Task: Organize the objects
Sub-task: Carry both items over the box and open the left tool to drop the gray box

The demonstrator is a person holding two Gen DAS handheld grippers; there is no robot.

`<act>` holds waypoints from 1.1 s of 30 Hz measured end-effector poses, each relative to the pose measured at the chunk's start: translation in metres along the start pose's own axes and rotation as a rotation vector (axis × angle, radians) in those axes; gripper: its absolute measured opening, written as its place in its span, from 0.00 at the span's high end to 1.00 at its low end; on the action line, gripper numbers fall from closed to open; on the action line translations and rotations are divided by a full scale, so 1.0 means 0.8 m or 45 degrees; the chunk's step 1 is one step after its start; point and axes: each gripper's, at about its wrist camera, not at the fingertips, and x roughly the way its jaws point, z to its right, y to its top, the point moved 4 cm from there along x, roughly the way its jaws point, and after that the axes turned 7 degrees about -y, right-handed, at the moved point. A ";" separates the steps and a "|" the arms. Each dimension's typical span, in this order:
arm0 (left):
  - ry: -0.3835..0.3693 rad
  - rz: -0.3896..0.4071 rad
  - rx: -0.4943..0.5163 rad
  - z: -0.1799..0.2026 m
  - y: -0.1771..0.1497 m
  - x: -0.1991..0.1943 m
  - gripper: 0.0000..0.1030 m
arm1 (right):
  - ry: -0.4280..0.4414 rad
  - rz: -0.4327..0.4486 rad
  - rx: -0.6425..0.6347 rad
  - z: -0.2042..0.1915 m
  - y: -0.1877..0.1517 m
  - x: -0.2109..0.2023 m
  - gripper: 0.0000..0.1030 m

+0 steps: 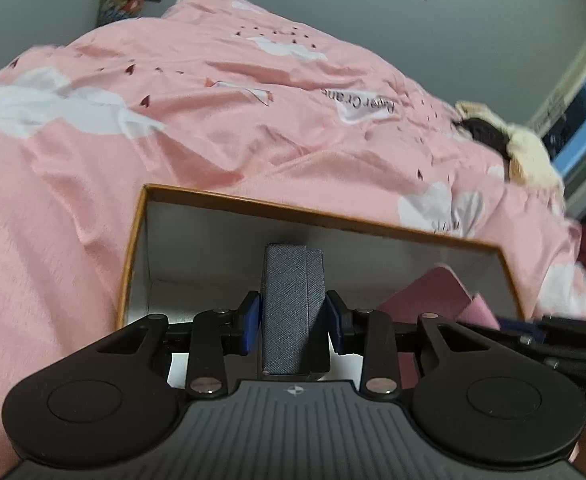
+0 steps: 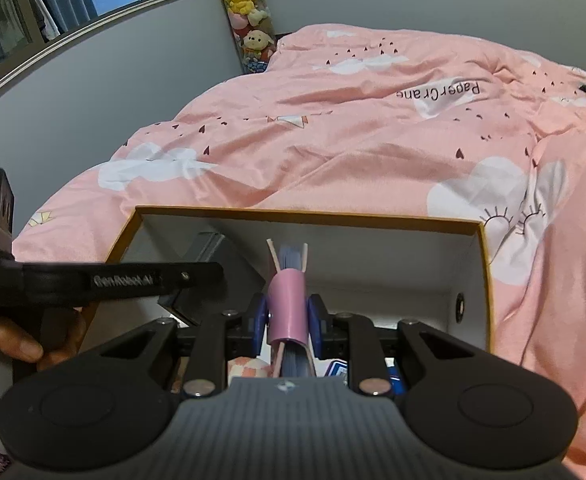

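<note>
A grey fabric-covered case [image 1: 293,308] stands upright between the blue pads of the left tongs [image 1: 293,320], which grip its sides, held over an open cardboard box [image 1: 333,218] with an orange rim and white inside. The right tongs [image 2: 288,314] are nearly closed on a slim pink-covered notebook [image 2: 287,304], also held above the box. The box rests on a bed with a pink quilt [image 2: 333,152] printed with white clouds. A hand [image 2: 17,344] holds the left tool's black handle.
</note>
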 end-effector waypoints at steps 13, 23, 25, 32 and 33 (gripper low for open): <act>0.318 0.031 0.465 0.038 -0.017 -0.008 0.47 | 0.005 -0.011 -0.008 0.000 -0.005 -0.001 0.77; 0.424 0.011 0.595 0.043 -0.021 -0.021 0.66 | 0.008 -0.021 0.004 0.001 -0.008 -0.002 0.77; 0.317 0.012 0.579 0.050 -0.023 -0.023 0.73 | 0.006 -0.024 0.007 0.001 -0.008 -0.001 0.77; 0.252 -0.059 0.691 0.073 -0.039 0.002 0.86 | 0.004 -0.028 0.018 0.004 -0.009 0.000 0.77; 0.265 -0.060 0.702 0.074 -0.040 0.004 0.87 | 0.003 -0.027 0.016 0.003 -0.009 -0.001 0.77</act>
